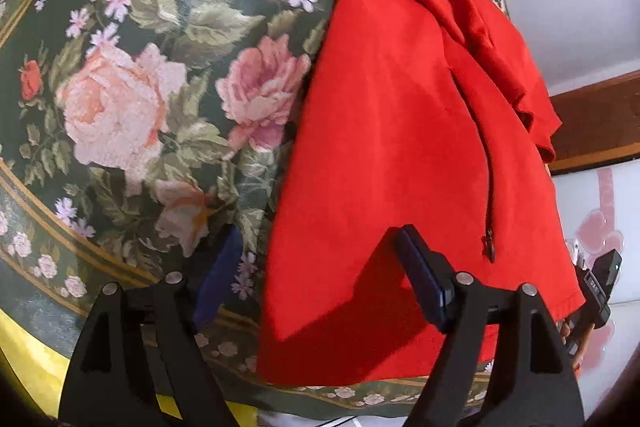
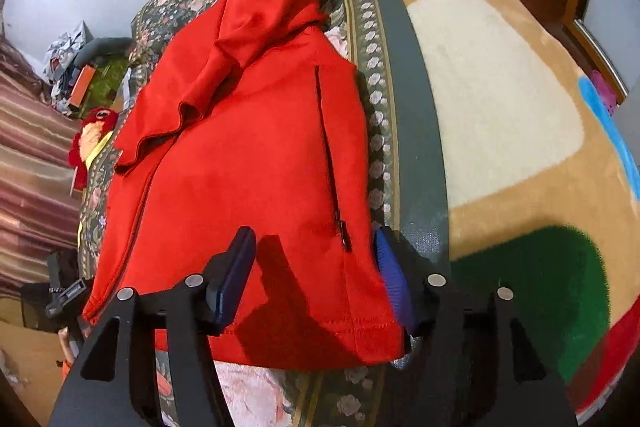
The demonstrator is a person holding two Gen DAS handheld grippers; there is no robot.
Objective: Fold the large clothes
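Note:
A red zip jacket (image 1: 392,147) lies flat on a dark floral bedspread (image 1: 160,87), its sleeve folded across the upper body. My left gripper (image 1: 320,267) is open, straddling the jacket's left bottom corner, empty. In the right wrist view the same jacket (image 2: 248,163) lies with a pocket zipper (image 2: 332,163) near its right edge. My right gripper (image 2: 316,267) is open around the jacket's right bottom corner, one blue pad (image 2: 234,275) over the cloth, the other (image 2: 394,279) just past the hem's side edge.
A tan plush blanket (image 2: 520,107) with coloured patches lies right of the bedspread's border. A red plush toy (image 2: 94,131), clutter and a striped curtain (image 2: 32,155) sit at left. The right gripper's body (image 1: 600,283) shows at the jacket's far corner. Wooden trim (image 1: 592,115) runs behind.

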